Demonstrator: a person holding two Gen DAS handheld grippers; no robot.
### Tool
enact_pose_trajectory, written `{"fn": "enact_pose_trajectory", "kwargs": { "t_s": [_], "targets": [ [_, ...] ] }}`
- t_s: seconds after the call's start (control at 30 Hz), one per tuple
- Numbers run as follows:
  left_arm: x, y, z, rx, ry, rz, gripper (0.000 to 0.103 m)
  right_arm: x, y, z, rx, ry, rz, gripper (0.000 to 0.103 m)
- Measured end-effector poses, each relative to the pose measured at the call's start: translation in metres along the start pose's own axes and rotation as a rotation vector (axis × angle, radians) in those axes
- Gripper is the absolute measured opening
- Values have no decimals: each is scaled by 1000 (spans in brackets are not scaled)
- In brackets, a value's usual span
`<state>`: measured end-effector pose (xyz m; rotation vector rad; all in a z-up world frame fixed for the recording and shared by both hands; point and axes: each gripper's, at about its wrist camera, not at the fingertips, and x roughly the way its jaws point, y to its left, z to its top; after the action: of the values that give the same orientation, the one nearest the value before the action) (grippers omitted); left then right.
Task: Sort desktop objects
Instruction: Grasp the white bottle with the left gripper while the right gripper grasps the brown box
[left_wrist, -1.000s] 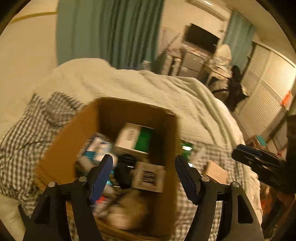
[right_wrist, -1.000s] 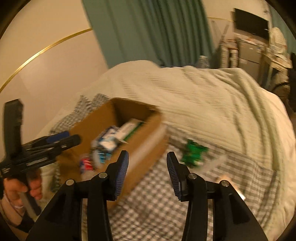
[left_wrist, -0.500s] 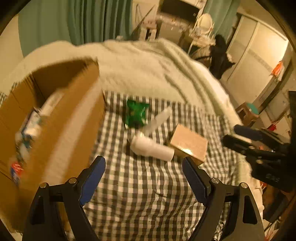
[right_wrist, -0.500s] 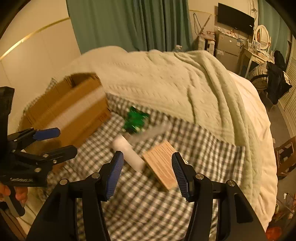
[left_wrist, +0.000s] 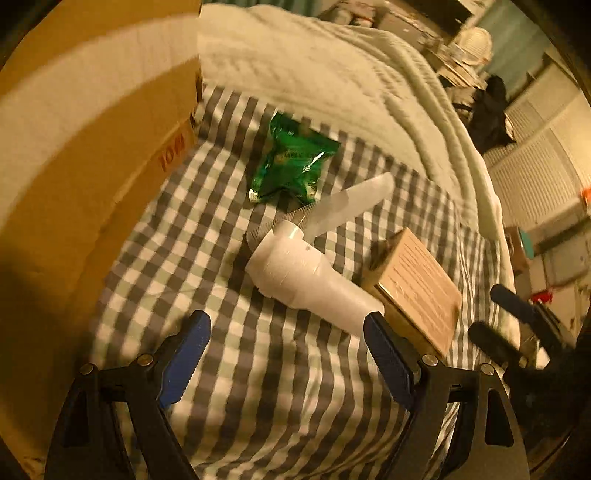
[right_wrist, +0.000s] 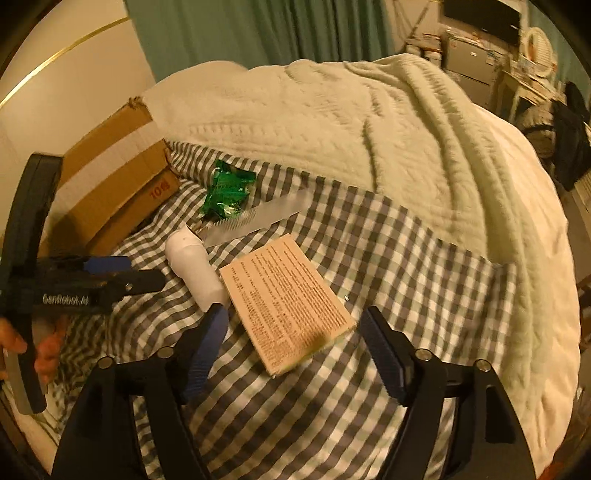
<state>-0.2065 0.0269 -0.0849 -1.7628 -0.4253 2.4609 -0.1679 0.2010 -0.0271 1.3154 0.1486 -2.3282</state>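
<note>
On the checked cloth lie a white bottle, a tan printed box, a green foil packet and a clear ruler. My left gripper hangs open just short of the white bottle, nothing between its fingers. In the right wrist view the tan box lies ahead of my right gripper, whose jaws are opening, the box's near end between the fingertips, pads apart from it. The white bottle, green packet and ruler lie beyond. The left gripper shows at the left, held by a hand.
A cardboard box stands on the left, also seen as the cardboard box in the right wrist view. A pale knitted blanket covers the bed behind the cloth. Furniture and a curtain stand far back.
Both grippers swung from over the cardboard box to the right and down toward the items on the checked cloth. The right gripper's fingers spread wider; the left's widened slightly.
</note>
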Motion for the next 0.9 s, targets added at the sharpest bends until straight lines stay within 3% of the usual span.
{"fn": "enact_pose_trajectory", "kwargs": {
  "t_s": [0.17, 0.3, 0.33, 0.37, 0.53, 0.67, 0.9],
  "targets": [
    [22, 0, 9, -34, 19, 11, 87, 24, 8, 4, -135, 27, -5, 83],
    [33, -1, 20, -45, 18, 12, 87, 48, 15, -1, -188, 88, 11, 84],
    [38, -2, 23, -41, 26, 17, 88, 54, 17, -2, -192, 97, 10, 88],
    [42, -2, 26, -38, 32, 23, 88, 58, 19, -3, -196, 93, 2, 92],
    [48, -11, 27, 33, 25, 22, 84, 70, 24, -1, -243, 130, -83, 92],
    [44, -15, 20, 96, 30, -31, 61, 78, 7, -5, -138, 177, -57, 90],
    [28, -6, 11, 117, 43, -91, 59, 59, -3, -9, -33, 165, -83, 87]
  ]
}}
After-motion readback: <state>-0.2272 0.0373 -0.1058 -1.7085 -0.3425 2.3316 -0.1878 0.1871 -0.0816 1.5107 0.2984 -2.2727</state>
